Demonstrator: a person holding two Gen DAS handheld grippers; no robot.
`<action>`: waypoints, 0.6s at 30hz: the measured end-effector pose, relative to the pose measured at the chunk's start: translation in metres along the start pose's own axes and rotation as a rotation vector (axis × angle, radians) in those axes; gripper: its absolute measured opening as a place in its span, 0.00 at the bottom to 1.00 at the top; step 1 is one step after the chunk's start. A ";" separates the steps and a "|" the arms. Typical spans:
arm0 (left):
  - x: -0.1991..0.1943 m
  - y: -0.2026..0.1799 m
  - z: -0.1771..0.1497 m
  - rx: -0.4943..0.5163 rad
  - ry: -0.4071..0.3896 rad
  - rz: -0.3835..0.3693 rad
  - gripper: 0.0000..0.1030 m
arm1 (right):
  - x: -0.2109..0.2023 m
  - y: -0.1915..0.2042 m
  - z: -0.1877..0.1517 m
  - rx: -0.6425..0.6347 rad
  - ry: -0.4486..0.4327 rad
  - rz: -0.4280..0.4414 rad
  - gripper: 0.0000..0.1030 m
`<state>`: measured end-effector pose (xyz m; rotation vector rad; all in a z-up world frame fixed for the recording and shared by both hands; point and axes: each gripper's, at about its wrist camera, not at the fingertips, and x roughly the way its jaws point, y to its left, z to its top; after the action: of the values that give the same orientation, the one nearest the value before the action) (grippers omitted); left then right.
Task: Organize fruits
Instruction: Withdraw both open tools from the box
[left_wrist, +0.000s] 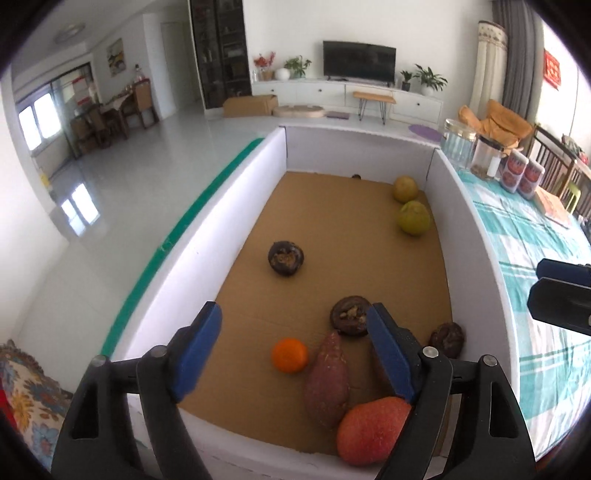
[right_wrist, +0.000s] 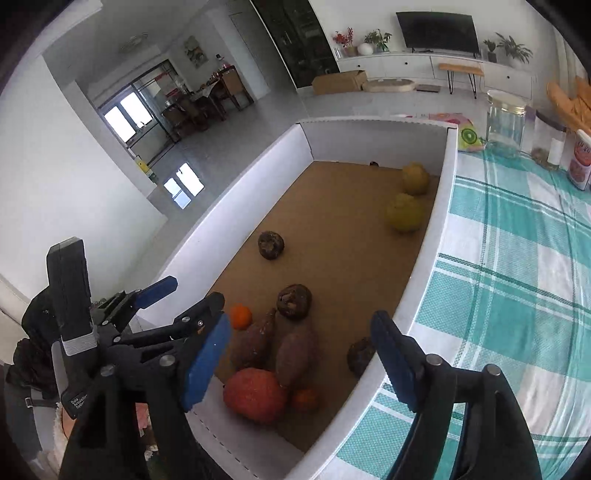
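A white-walled box (left_wrist: 207, 236) with a cardboard floor holds the fruits. Near its front lie a red apple (left_wrist: 371, 430), two sweet potatoes (left_wrist: 327, 382), a small orange (left_wrist: 290, 355) and two dark round fruits (left_wrist: 349, 315). A third dark fruit (left_wrist: 285, 257) sits mid-floor. Two green-yellow fruits (left_wrist: 413, 218) rest at the far right corner. My left gripper (left_wrist: 295, 354) is open and empty above the front pile. My right gripper (right_wrist: 301, 365) is open and empty over the box's near right wall (right_wrist: 373, 373), above the apple (right_wrist: 255, 395) and sweet potatoes (right_wrist: 295, 356).
The box sits on a table with a teal checked cloth (right_wrist: 517, 295). Glass jars (left_wrist: 458, 144) and red packets (left_wrist: 521, 173) stand at the table's far right. The left gripper (right_wrist: 155, 317) shows in the right wrist view at left. Living room floor lies beyond.
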<state>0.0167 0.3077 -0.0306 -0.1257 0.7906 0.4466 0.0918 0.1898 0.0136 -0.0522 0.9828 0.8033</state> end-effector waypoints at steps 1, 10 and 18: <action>-0.008 -0.002 0.000 -0.005 -0.028 0.031 0.85 | -0.008 0.002 -0.002 -0.010 -0.017 -0.023 0.99; -0.035 -0.007 0.002 0.013 -0.010 0.180 0.86 | -0.036 0.015 -0.034 -0.046 0.003 -0.176 0.99; -0.032 0.018 -0.007 -0.114 0.054 0.037 0.86 | -0.032 0.023 -0.041 -0.062 0.029 -0.201 0.99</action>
<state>-0.0157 0.3109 -0.0118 -0.2299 0.8216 0.5253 0.0387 0.1721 0.0208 -0.2133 0.9629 0.6500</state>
